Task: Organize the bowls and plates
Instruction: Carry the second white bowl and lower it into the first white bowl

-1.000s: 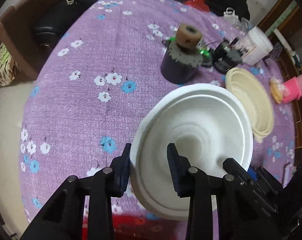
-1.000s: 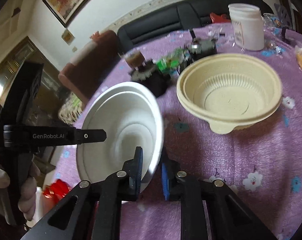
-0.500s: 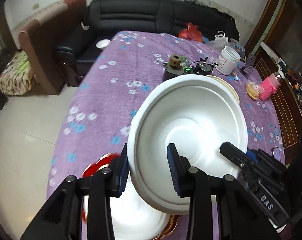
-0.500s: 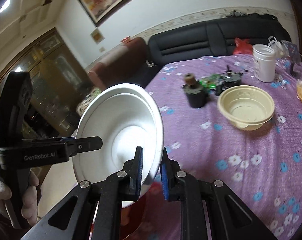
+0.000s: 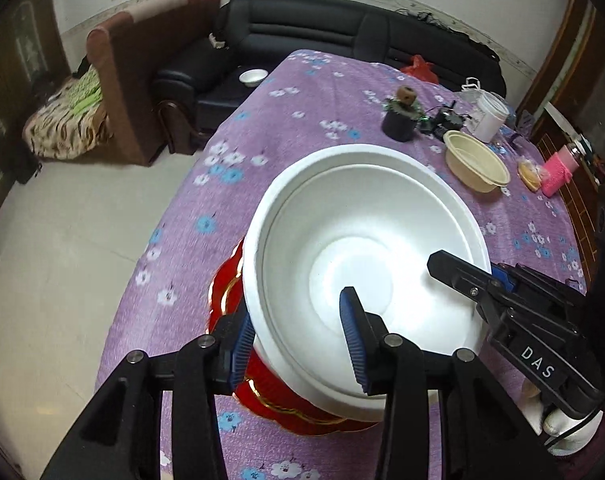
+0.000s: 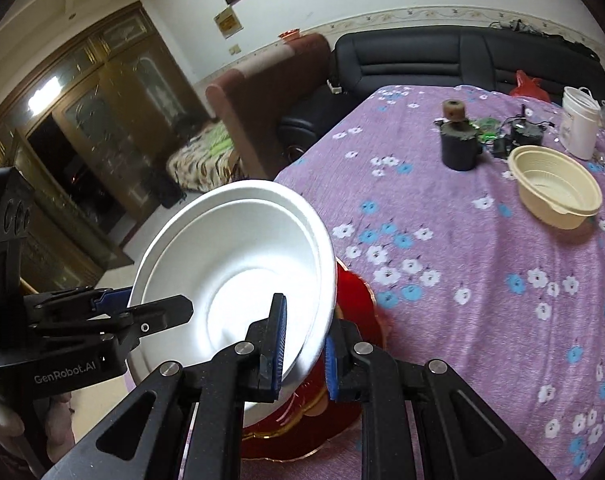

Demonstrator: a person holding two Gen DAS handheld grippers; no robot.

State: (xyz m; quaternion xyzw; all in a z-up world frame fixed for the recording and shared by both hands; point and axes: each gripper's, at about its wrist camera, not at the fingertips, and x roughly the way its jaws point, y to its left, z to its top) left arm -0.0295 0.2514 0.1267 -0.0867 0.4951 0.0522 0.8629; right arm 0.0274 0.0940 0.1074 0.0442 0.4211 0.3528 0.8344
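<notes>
A large white foam bowl (image 5: 366, 264) is held in the air by both grippers, above a red plate with a gold rim (image 5: 270, 396) near the table's front edge. My left gripper (image 5: 298, 344) is shut on the bowl's near left rim. My right gripper (image 6: 304, 350) is shut on the bowl's right rim (image 6: 262, 264), and its fingers also show in the left wrist view (image 5: 474, 280). The red plate also shows in the right wrist view (image 6: 350, 292), mostly hidden under the bowl. A cream plastic bowl (image 5: 476, 166) (image 6: 554, 190) sits far right on the table.
The table has a purple flowered cloth (image 5: 302, 128). At its far side stand a dark pot with a brown top (image 5: 400, 120), a white tub (image 5: 490, 116), black gadgets (image 6: 522, 132) and a pink item (image 5: 556, 172). A black sofa (image 5: 342, 32) stands behind.
Both grippers have lifted the white bowl away from the cream bowl, drawn it back to the table's near edge and brought it over the red plate.
</notes>
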